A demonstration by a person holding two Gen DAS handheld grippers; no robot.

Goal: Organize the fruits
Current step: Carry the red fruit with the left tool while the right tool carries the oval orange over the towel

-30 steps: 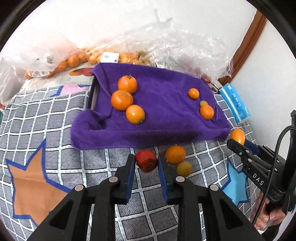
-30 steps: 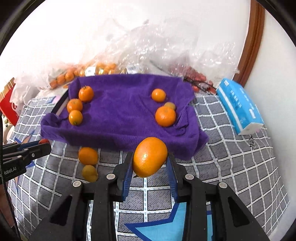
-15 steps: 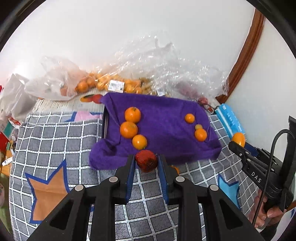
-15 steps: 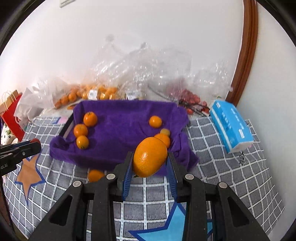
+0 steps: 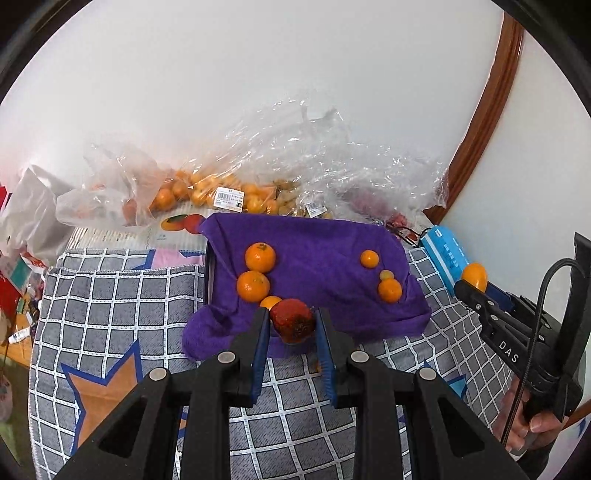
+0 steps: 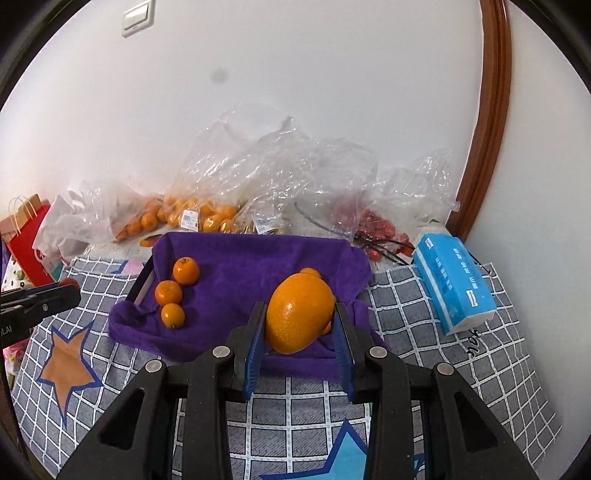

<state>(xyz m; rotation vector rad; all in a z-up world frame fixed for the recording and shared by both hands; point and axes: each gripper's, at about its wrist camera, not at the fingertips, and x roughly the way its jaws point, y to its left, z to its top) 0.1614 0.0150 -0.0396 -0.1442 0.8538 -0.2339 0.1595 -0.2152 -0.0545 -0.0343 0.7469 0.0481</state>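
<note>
While clamped: left tongs point(image 5: 291, 325) on red fruit point(image 5: 293, 319), right tongs point(image 6: 300, 325) on orange point(image 6: 298, 312).

White wall point(image 6: 295, 110) with a switch plate point(image 6: 137, 16); curved brown trim point(image 6: 495, 110), perhaps a doorframe.

Both wrist cameras look along their fingers point(image 5: 260, 343) toward the 12 o'clock wall from just above the worktop, sharing the purple towel point(image 5: 317, 254) point(image 6: 251, 266) at mid-range.

The middle of the purple towel-lined tray point(image 6: 258, 280) is unobstructed; three oranges point(image 6: 173, 291) occupy its left side, crinkled clear plastic bags point(image 6: 280, 177) block the rear.
</note>
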